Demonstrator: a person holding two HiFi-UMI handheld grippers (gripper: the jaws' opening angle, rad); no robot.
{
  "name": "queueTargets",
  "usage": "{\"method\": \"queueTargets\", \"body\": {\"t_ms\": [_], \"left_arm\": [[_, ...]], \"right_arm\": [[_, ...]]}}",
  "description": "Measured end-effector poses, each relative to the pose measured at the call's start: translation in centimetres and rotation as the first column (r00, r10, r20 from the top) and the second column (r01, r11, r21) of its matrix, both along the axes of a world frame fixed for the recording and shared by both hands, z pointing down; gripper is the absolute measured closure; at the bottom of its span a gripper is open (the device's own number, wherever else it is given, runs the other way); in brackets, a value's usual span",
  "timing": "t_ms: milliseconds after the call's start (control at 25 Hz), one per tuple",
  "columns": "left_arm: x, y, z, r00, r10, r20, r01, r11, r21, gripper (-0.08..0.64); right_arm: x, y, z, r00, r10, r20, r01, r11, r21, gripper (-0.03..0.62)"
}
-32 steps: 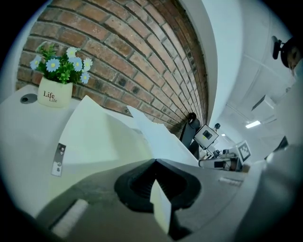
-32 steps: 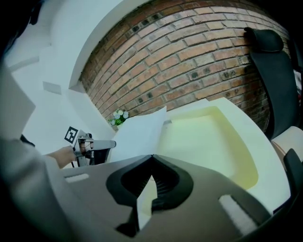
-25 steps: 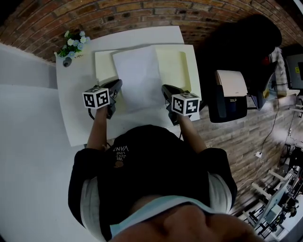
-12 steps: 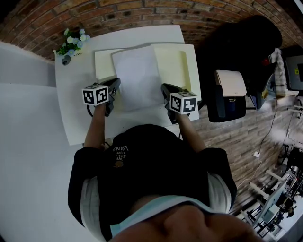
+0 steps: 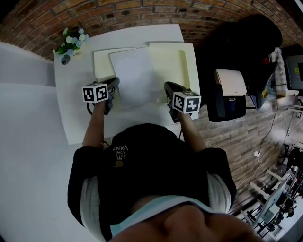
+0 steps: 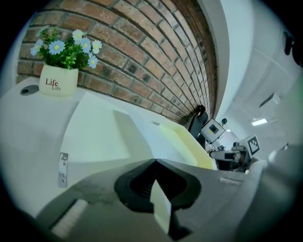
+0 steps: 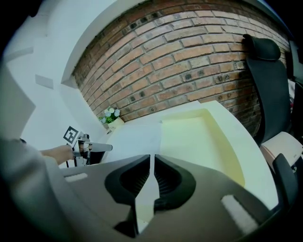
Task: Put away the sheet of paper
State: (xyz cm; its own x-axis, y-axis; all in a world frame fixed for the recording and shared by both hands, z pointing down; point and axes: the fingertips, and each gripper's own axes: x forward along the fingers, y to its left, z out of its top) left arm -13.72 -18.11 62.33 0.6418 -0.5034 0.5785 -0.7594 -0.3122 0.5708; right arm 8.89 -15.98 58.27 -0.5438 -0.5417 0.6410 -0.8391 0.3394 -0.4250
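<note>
Head view, looking steeply down: sheet of paper (image 5: 135, 75) lying across a pale yellow tray (image 5: 179, 66) on a white table (image 5: 142, 34); left gripper (image 5: 113, 84) clenched on the sheet's near left corner; right gripper (image 5: 168, 88) clenched on its near right corner; left gripper view: jaws pressed together, thin sliver of paper pinched between; right gripper view: likewise, paper edge upright in the closed jaws, tray beyond; small pot of flowers (image 5: 71, 45) at the table's far left corner, beside a brick wall (image 5: 142, 12).

White sheet of paper (image 5: 135, 78), pale yellow tray (image 5: 174, 61), red-brown brick wall (image 5: 142, 12), white table (image 5: 80, 120)
</note>
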Motion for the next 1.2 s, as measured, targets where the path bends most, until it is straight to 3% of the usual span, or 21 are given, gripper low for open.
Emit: {"method": "queueTargets", "body": {"t_ms": [320, 880, 1200], "left_arm": [[1.0, 0.1, 1.0, 1.000, 0.016, 0.012, -0.015, 1.000, -0.024, 0.560], [5.3, -1.1, 0.2, 1.000, 0.028, 0.000, -0.028, 1.000, -0.013, 0.560], [7.2, -2.1, 0.5, 1.000, 0.015, -0.002, -0.015, 1.000, -0.024, 0.560]], "right_arm": [[3.0, -0.3, -0.1, 0.999, 0.043, -0.019, -0.042, 0.999, 0.022, 0.586], [13.7, -1.7, -0.3, 0.976, 0.163, -0.143, -0.151, 0.984, 0.093, 0.592], [16.3, -1.5, 1.5, 0.974, 0.138, -0.180, -0.128, 0.990, 0.068, 0.592]]}}
